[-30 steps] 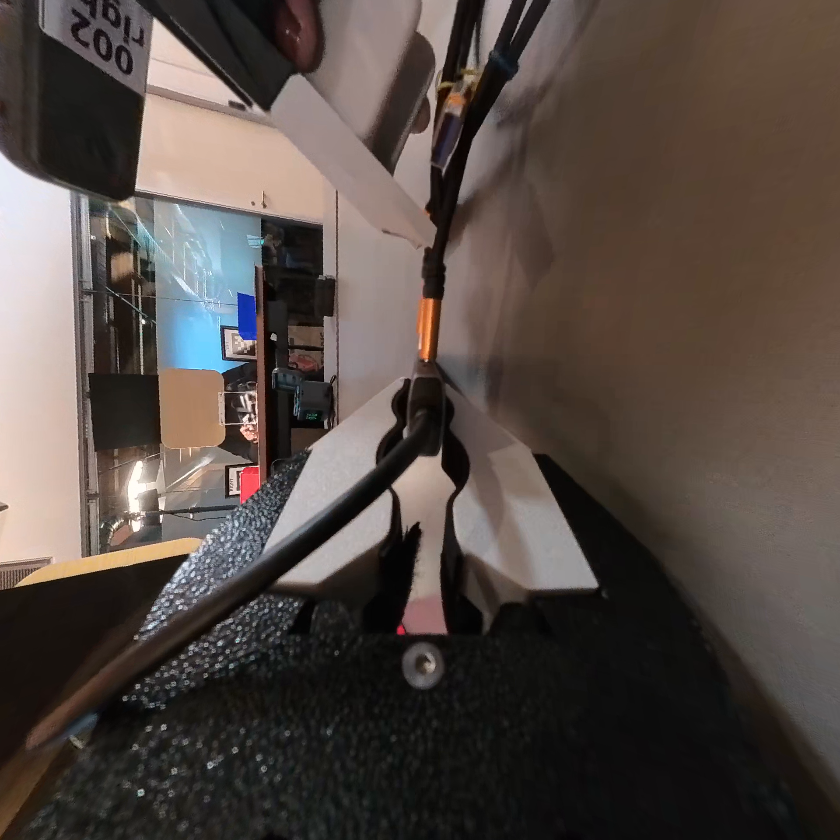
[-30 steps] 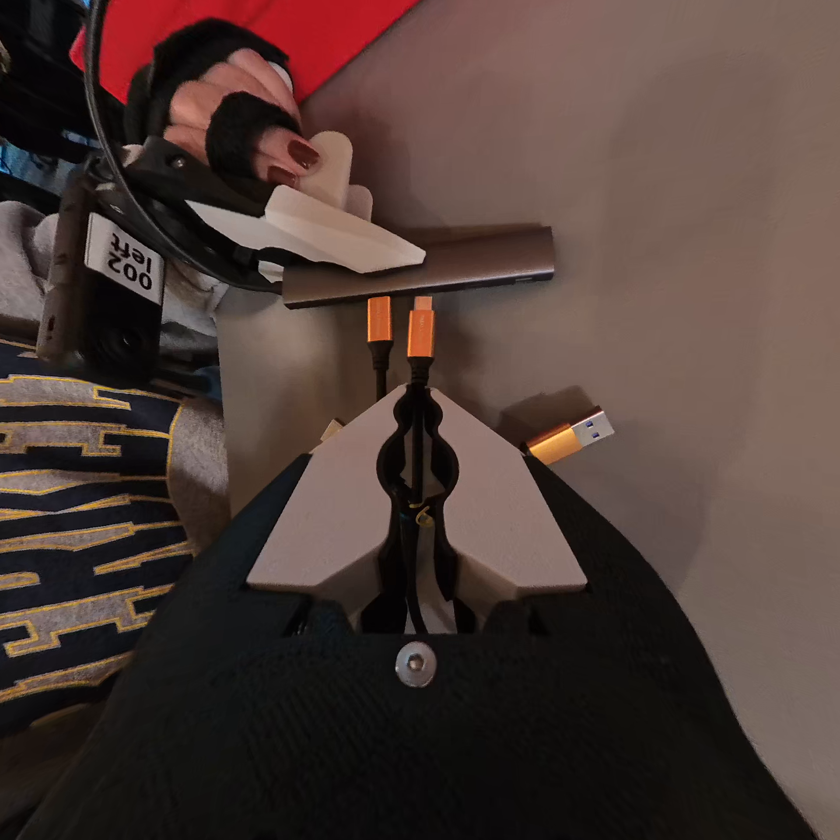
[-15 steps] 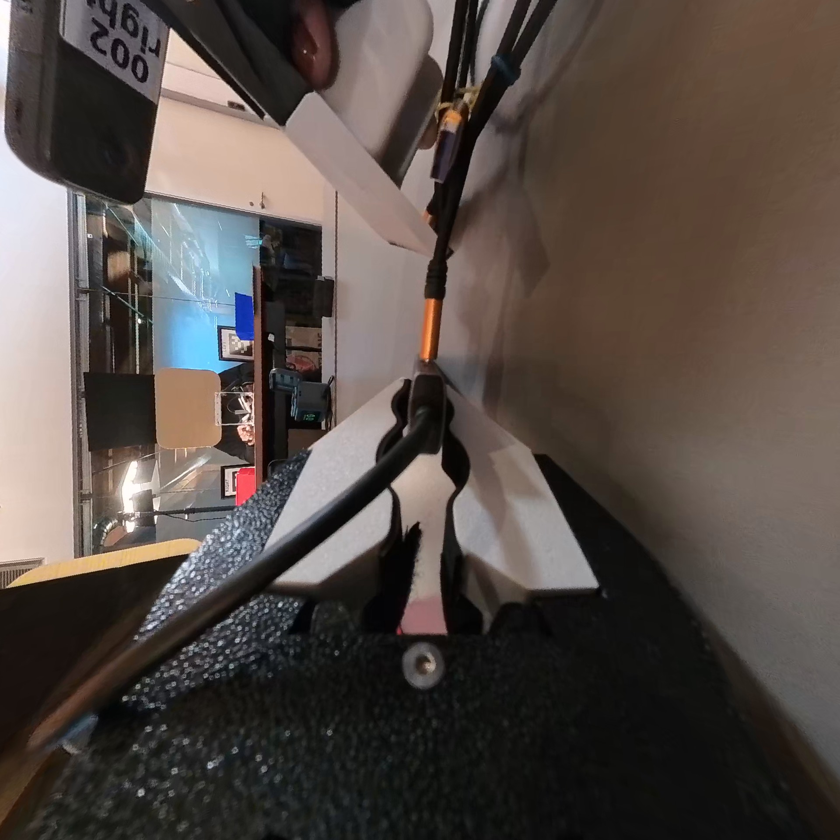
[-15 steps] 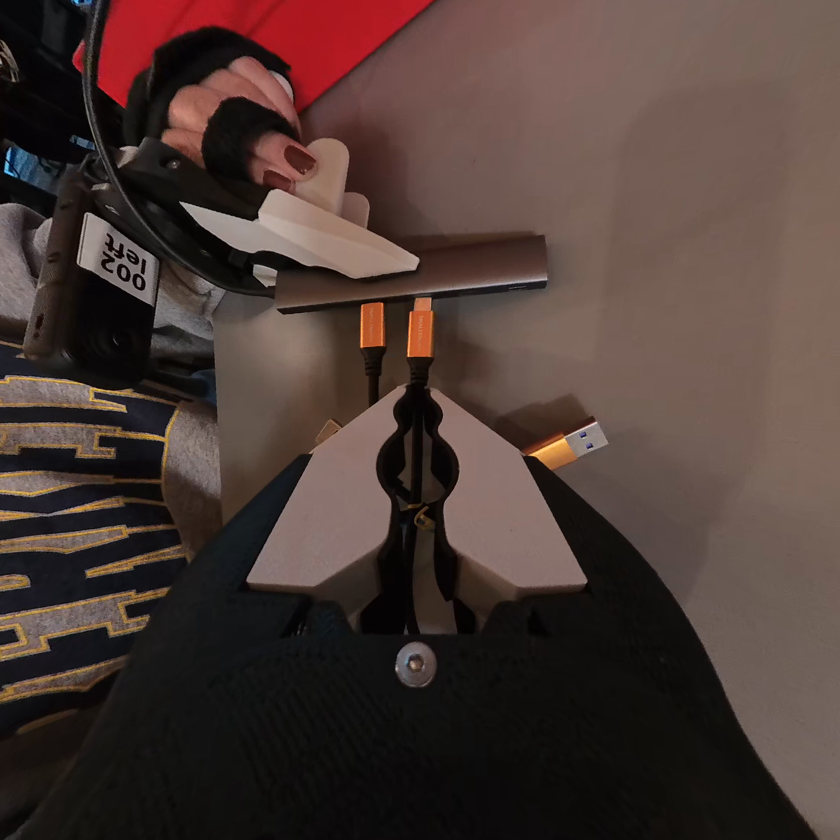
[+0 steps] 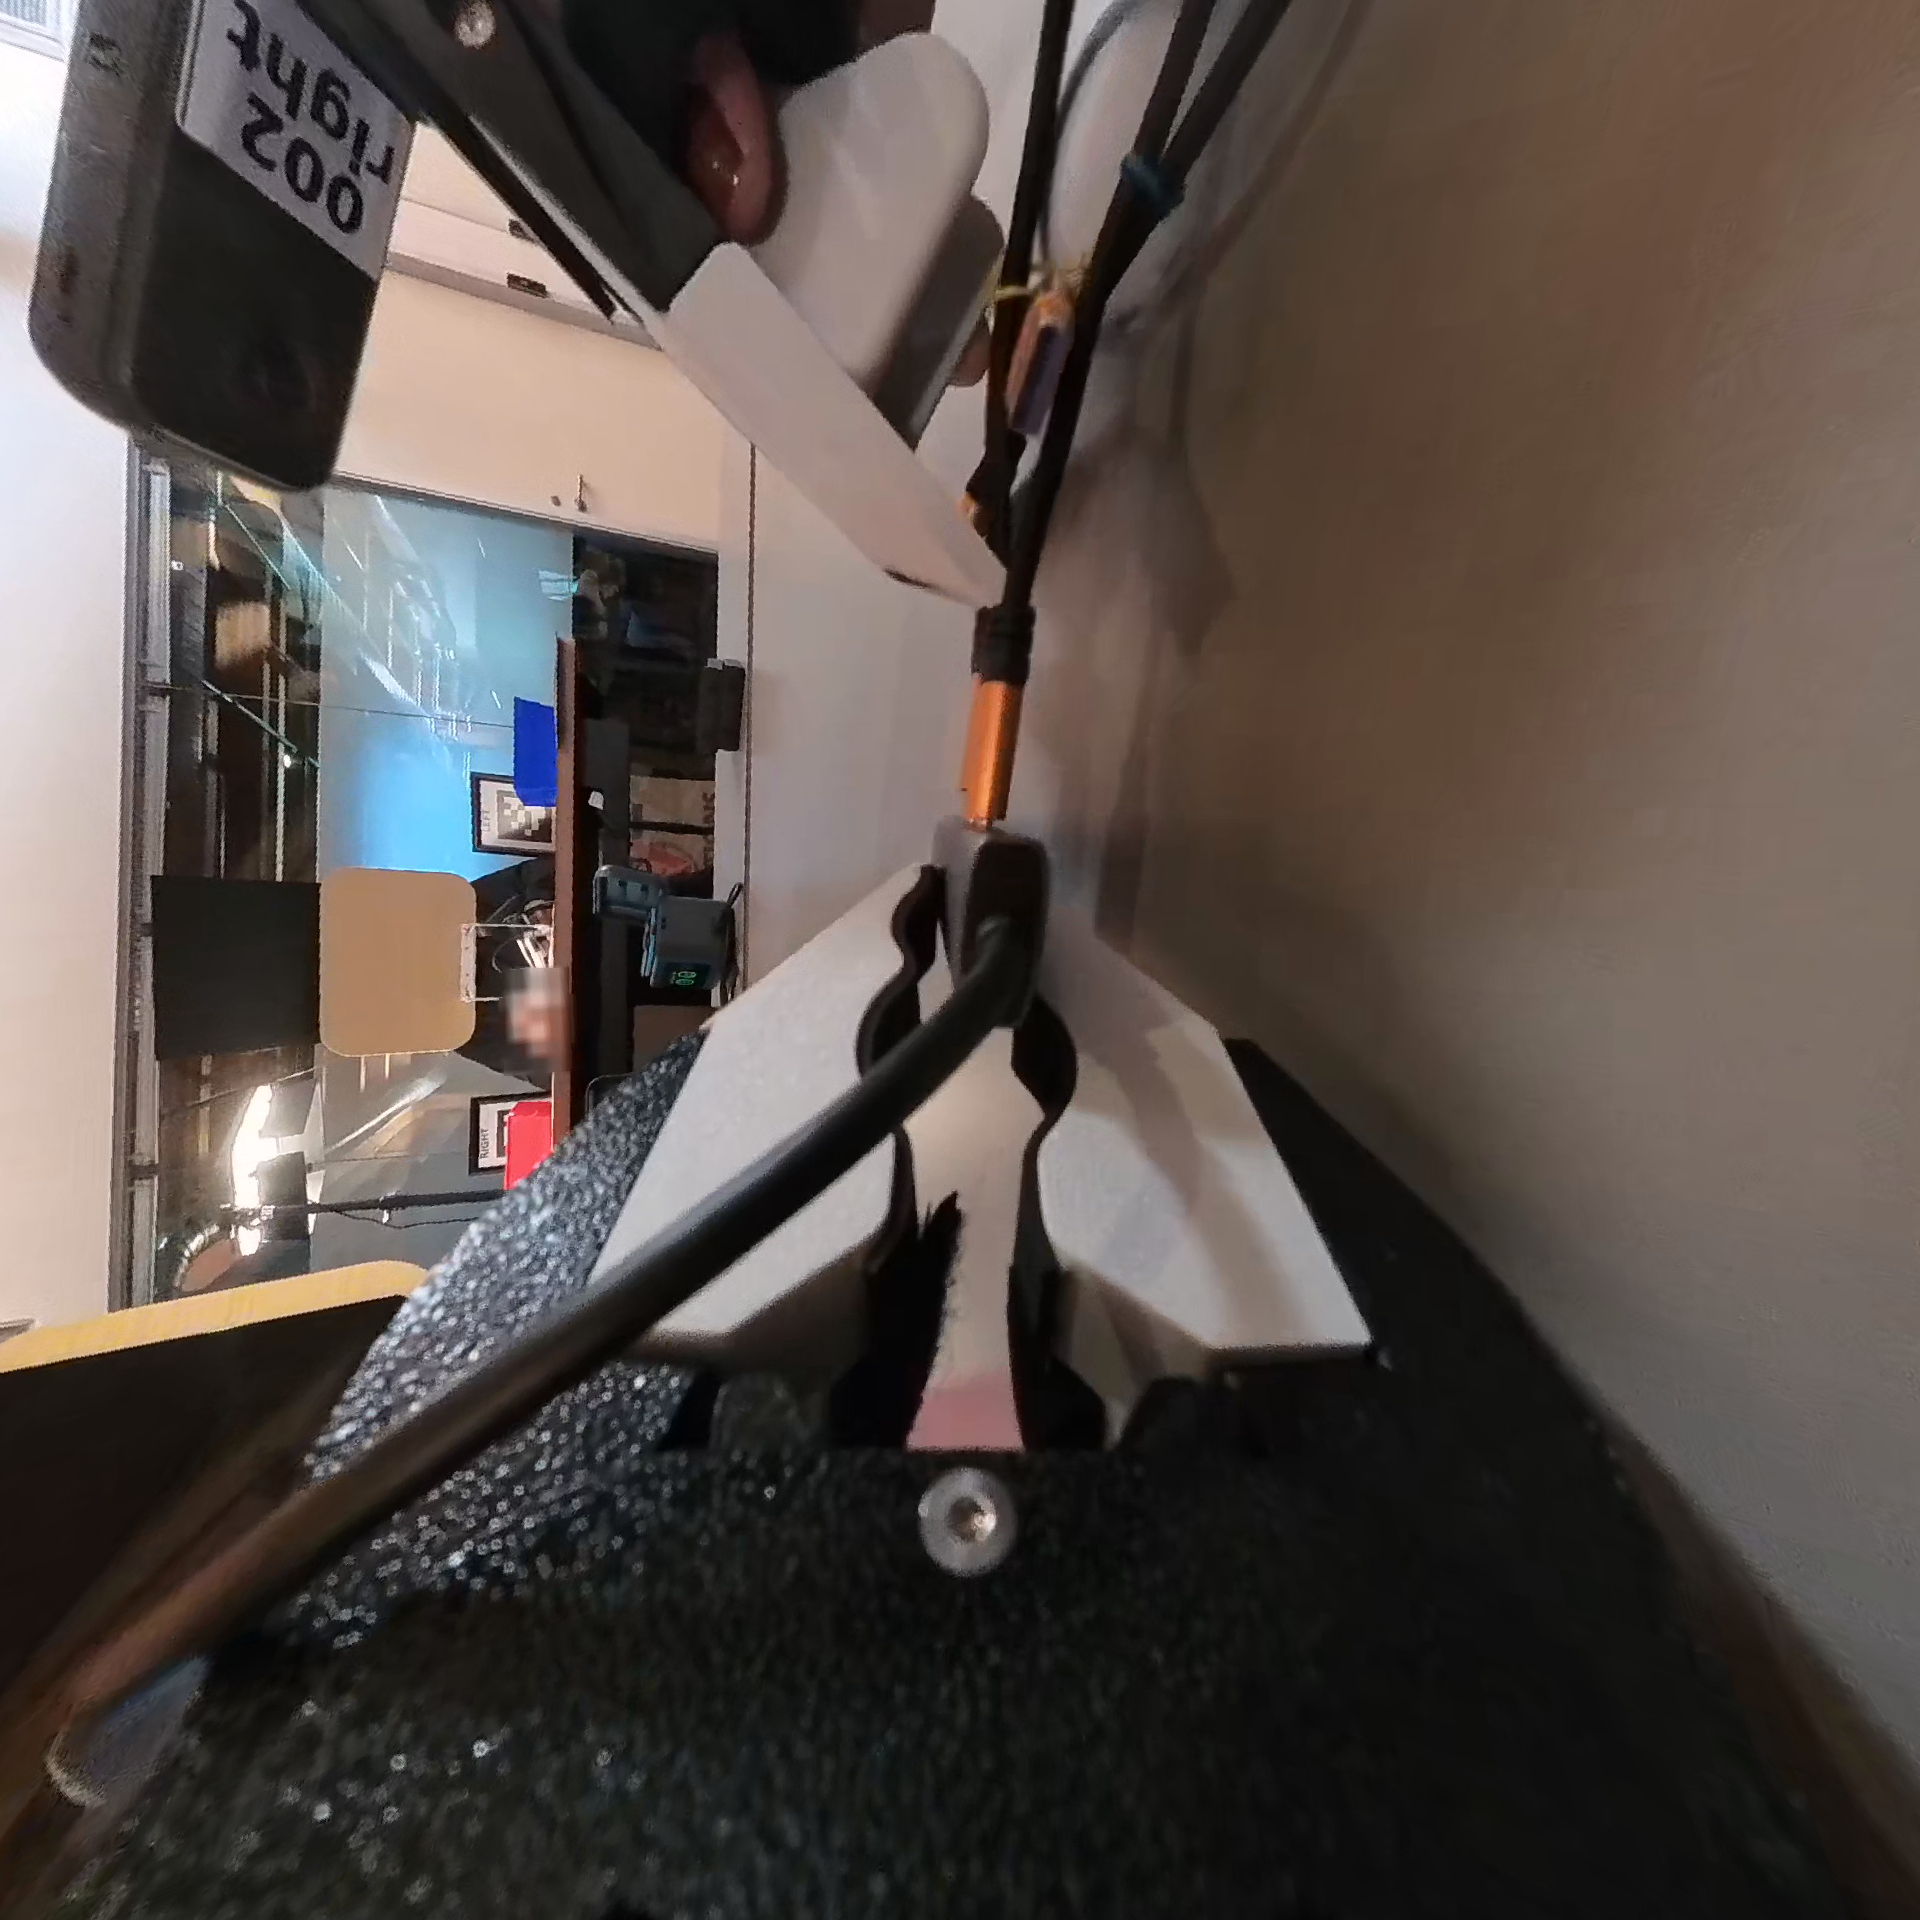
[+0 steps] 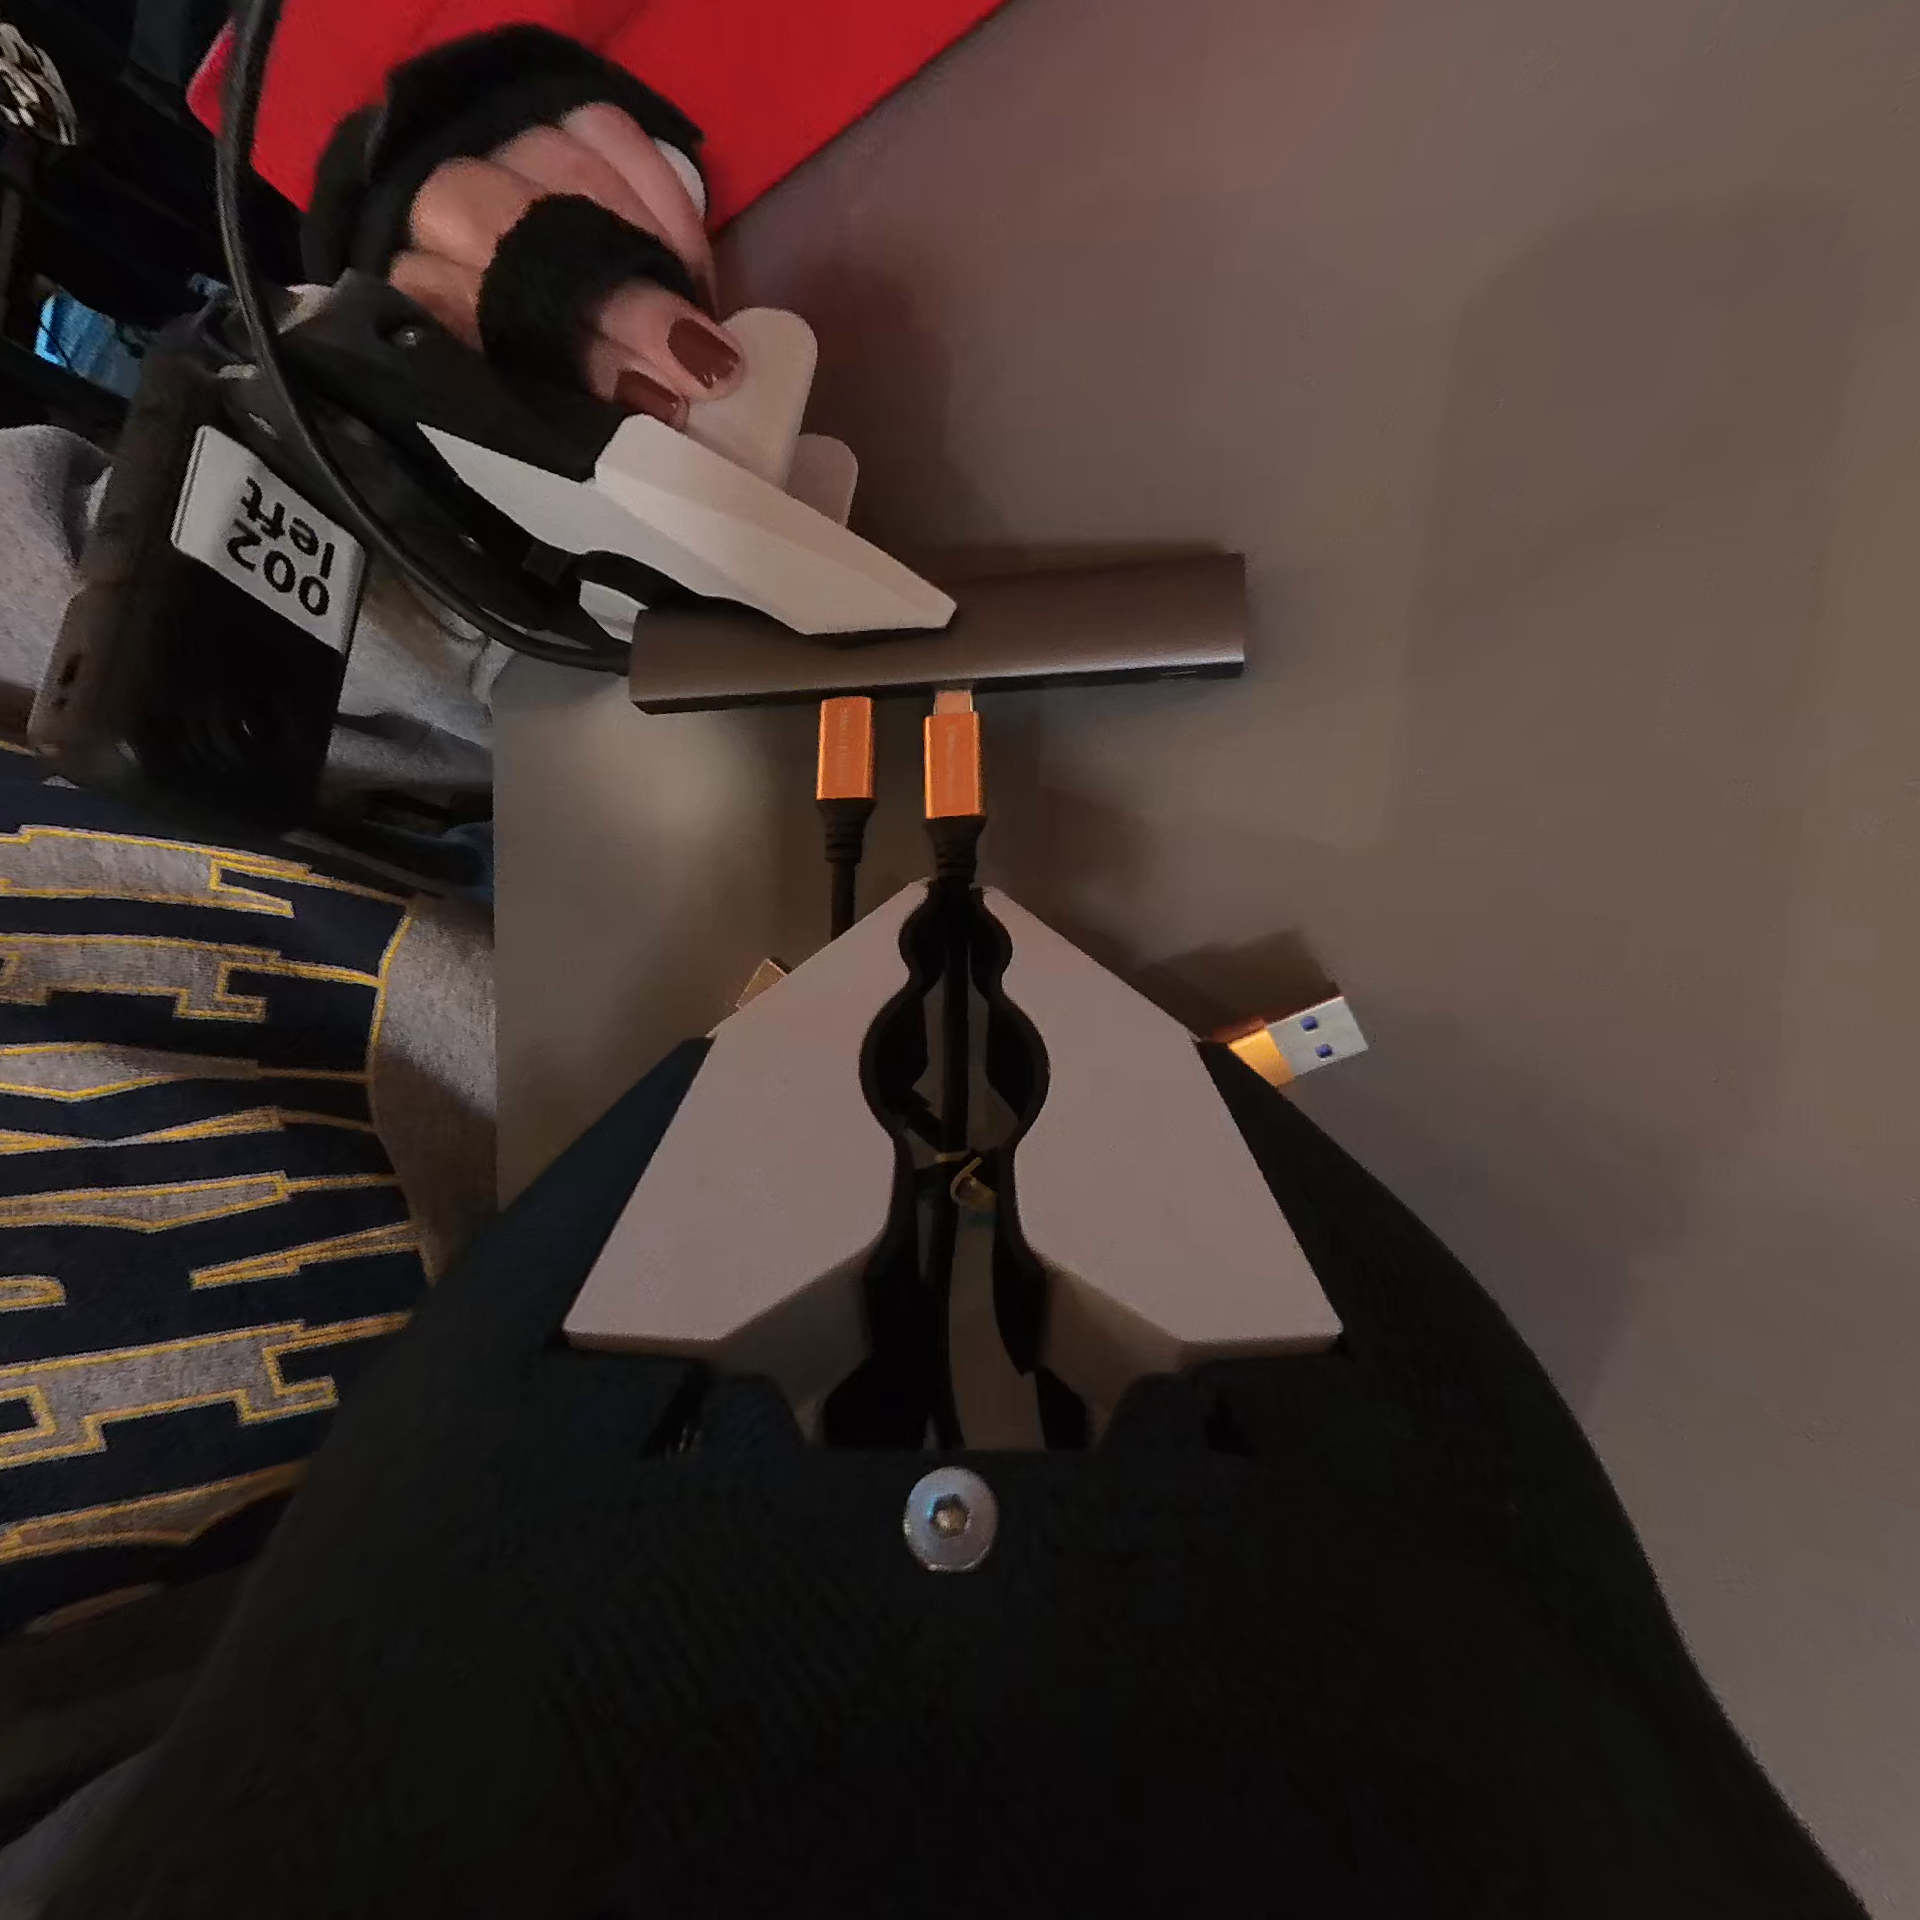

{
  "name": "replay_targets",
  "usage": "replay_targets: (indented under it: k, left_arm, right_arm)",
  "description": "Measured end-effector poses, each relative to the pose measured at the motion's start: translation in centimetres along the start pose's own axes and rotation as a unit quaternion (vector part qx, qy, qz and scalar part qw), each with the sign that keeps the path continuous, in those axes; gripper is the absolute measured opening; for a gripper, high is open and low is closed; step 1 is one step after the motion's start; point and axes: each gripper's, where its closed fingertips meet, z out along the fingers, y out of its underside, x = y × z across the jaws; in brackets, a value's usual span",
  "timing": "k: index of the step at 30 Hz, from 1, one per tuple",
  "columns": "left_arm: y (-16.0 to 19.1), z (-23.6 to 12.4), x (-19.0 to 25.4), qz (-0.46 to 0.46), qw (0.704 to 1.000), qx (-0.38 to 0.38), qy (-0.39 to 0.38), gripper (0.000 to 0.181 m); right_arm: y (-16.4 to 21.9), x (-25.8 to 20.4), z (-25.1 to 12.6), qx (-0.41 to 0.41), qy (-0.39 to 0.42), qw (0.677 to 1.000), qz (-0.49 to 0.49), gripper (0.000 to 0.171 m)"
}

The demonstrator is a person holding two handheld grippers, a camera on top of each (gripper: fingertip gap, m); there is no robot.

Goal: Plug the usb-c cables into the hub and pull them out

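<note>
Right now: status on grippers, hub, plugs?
Left gripper shut on hub. Right gripper shut on right cable; its plug partly seated, left plug in. Nothing blocking.

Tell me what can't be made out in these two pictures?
- Right wrist view: the left gripper covers part of the hub.
- Right wrist view: the right gripper hides where the cables run.
- Left wrist view: the hub is edge-on; its ports are hidden.
- Left wrist view: the background room is too small to make out.

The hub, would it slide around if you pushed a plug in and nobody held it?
Probably. The hub is a thin, smooth bar lying flat on a smooth table, so it looks light and likely to slide. That may be why the left tongs are on one end while the right tongs grip the cable.
</note>
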Motion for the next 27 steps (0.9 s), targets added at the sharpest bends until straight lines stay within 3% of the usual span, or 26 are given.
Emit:
replay_targets:
  k: [27]
  left_arm:
    - [-0.57, 0.56, 0.55, 0.005, 1.000, -0.010, 0.016, 0.013]
  right_arm:
    - [-0.11, 0.88, 0.78, 0.039, 0.051, 0.996, -0.064, 0.001]
